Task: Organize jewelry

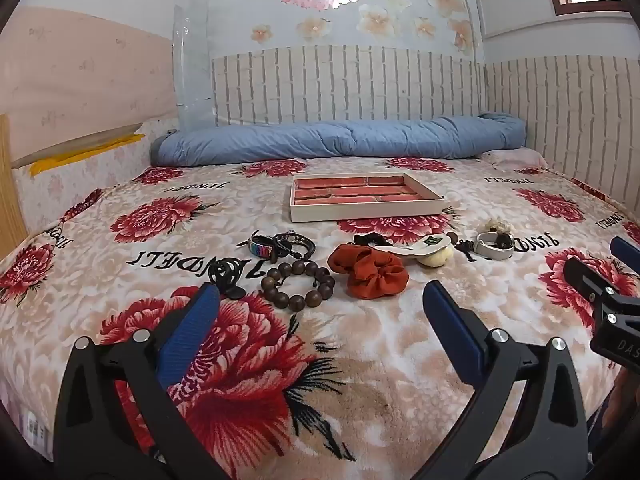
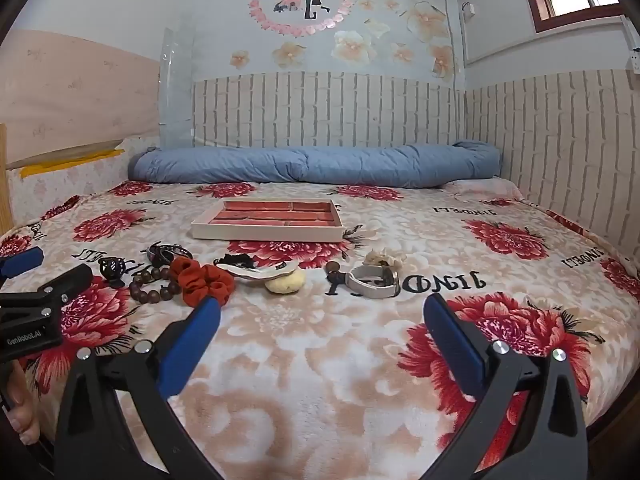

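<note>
Where: bead bracelet (image 1: pixel 298 286), orange scrunchie (image 1: pixel 370 274) and white watch (image 2: pixel 374 286) lie mid-bed, near the empty tray (image 1: pixel 366 212) | Jaws: left gripper (image 1: pixel 320 312) and right gripper (image 2: pixel 322 322) wide open, holding nothing | Feel: scrunchie soft, pinch its middle; beads hard and slippery, grab one side.

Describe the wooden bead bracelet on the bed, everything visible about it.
The wooden bead bracelet is a loop of large, round, dark brown beads that look like polished wood, with a short tail of beads at its upper right. It lies flat on the floral blanket, between a black hair clip and an orange scrunchie, which its tail nearly meets. Neither claw touches it.
</note>
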